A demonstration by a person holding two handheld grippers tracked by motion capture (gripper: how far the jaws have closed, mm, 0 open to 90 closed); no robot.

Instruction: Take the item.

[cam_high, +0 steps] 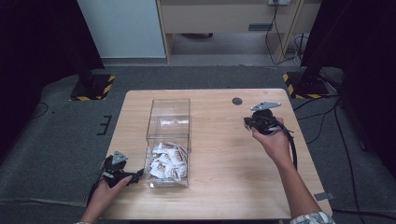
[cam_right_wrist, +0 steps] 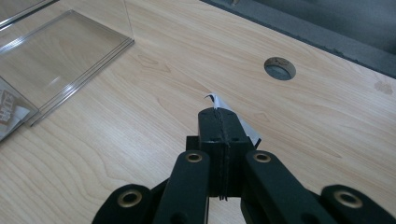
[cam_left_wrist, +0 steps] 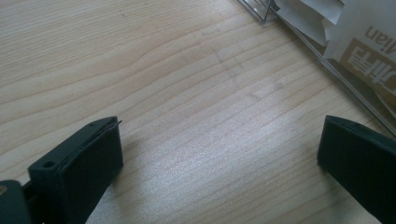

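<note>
While viewed from above, left gripper (cam_high: 133, 176) at the lower left of the frame, resting low over the table (cam_high: 224, 186) edge, held by the left hand (cam_high: 105, 193). Jaws spread wide apart in the left gripper view, nothing between them but bare wood grain; open. Just right of it, touching or nearly touching at the tip — cannot tell which — clear box (cam_high: 169, 140), a long transparent bin running from the lower centre up toward the middle of the frame. Heaped in its near end, white and brown sachets (cam_high: 167, 161); one more small pack lying alone in its far half. Same box wall (cam_left_wrist: 327, 60) crossing the upper right corner of the left gripper view, printed sachets (cam_left_wrist: 364, 56) pressed behind it.

Further right, bare table, then a small dark round hole (cam_high: 237, 101) near the far edge. Right of centre, right gripper (cam_high: 249, 122) raised above the table in the right hand (cam_high: 275, 142), cable trailing down beside the forearm. Seen in the right gripper view (cam_right_wrist: 218, 114), jaws pressed together, clamped on a single sachet (cam_right_wrist: 250, 130) whose white corner pokes out past the tips. Behind it, upper right, the hole (cam_right_wrist: 279, 68); upper left, the far end of the clear box (cam_right_wrist: 65, 60).
</note>
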